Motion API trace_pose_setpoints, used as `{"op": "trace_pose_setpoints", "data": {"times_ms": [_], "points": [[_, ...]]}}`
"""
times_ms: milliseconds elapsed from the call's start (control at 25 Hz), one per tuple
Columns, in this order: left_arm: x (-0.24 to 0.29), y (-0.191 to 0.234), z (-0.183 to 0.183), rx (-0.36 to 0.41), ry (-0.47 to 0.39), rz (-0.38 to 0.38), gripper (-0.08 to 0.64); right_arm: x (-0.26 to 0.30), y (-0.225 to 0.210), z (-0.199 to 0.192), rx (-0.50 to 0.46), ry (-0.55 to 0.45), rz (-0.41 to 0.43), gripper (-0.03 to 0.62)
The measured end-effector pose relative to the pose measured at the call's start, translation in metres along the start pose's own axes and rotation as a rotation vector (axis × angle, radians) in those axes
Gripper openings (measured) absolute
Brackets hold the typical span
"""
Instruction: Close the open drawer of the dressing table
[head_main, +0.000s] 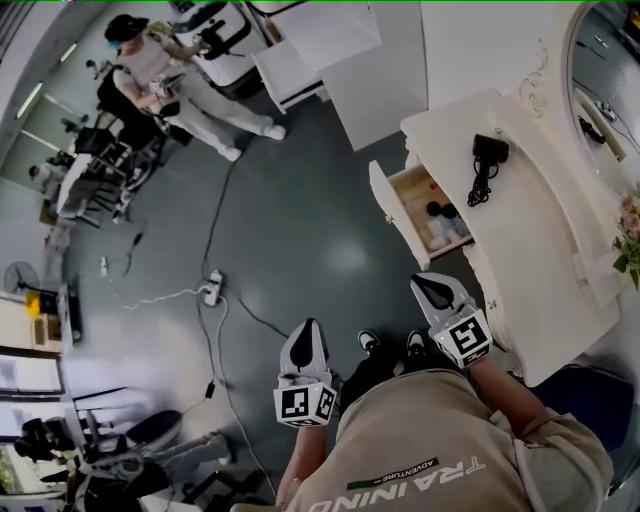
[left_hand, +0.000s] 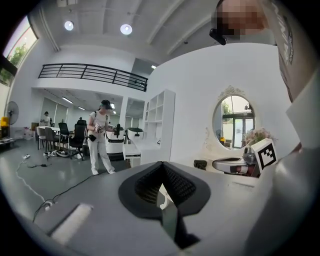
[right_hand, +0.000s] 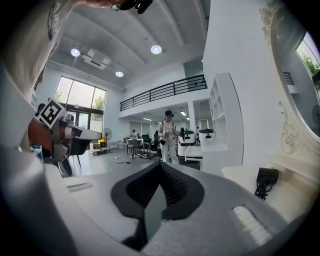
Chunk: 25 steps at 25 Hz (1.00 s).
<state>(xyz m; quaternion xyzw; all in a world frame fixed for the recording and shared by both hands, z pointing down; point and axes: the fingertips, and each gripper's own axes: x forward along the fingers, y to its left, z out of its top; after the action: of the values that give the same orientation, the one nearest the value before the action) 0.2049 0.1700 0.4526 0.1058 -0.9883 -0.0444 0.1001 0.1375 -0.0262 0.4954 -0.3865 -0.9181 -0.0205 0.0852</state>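
Observation:
The white dressing table (head_main: 540, 240) stands at the right of the head view, under an oval mirror (head_main: 600, 70). Its drawer (head_main: 425, 205) is pulled out to the left, with small dark items inside and its white front (head_main: 383, 212) facing the floor space. My right gripper (head_main: 437, 292) hovers just below the drawer, jaws together and holding nothing. Farther left, over the grey floor, my left gripper (head_main: 305, 350) is also shut and empty. In the left gripper view the left gripper (left_hand: 161, 167) points towards the mirror (left_hand: 231, 117). In the right gripper view the right gripper (right_hand: 161, 167) points past the tabletop (right_hand: 280, 192).
A black corded device (head_main: 487, 160) lies on the tabletop and flowers (head_main: 630, 235) stand at its right. A power strip (head_main: 212, 288) and cables trail over the floor. A person in white (head_main: 190, 80) stands far off by a white shelf unit (head_main: 300, 50).

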Motion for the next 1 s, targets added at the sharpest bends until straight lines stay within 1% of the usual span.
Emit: {"op": "trace_pose_setpoints", "data": {"times_ms": [240, 360, 480, 600, 720, 840, 1000], "points": [[0.045, 0.012, -0.011, -0.026, 0.020, -0.053, 0.018, 0.013, -0.017, -0.015, 0.020, 0.054, -0.039, 0.002], [0.072, 0.022, -0.007, -0.008, 0.007, -0.081, 0.018, 0.026, -0.027, -0.019, 0.012, 0.081, -0.073, 0.002], [0.100, 0.037, -0.002, 0.008, -0.006, -0.117, 0.018, 0.048, -0.036, -0.010, -0.003, 0.084, -0.104, 0.002], [0.128, 0.061, 0.015, 0.013, -0.029, -0.140, 0.018, 0.079, -0.041, 0.005, -0.004, 0.076, -0.114, 0.002], [0.148, 0.093, 0.028, 0.023, -0.048, -0.159, 0.018, 0.118, -0.043, 0.014, -0.022, 0.091, -0.128, 0.002], [0.159, 0.128, 0.028, 0.092, -0.046, -0.184, 0.018, 0.155, -0.043, 0.025, -0.037, 0.077, -0.156, 0.002], [0.182, 0.171, 0.020, 0.113, -0.022, -0.217, 0.018, 0.185, -0.044, 0.029, -0.013, 0.070, -0.222, 0.002]]}}
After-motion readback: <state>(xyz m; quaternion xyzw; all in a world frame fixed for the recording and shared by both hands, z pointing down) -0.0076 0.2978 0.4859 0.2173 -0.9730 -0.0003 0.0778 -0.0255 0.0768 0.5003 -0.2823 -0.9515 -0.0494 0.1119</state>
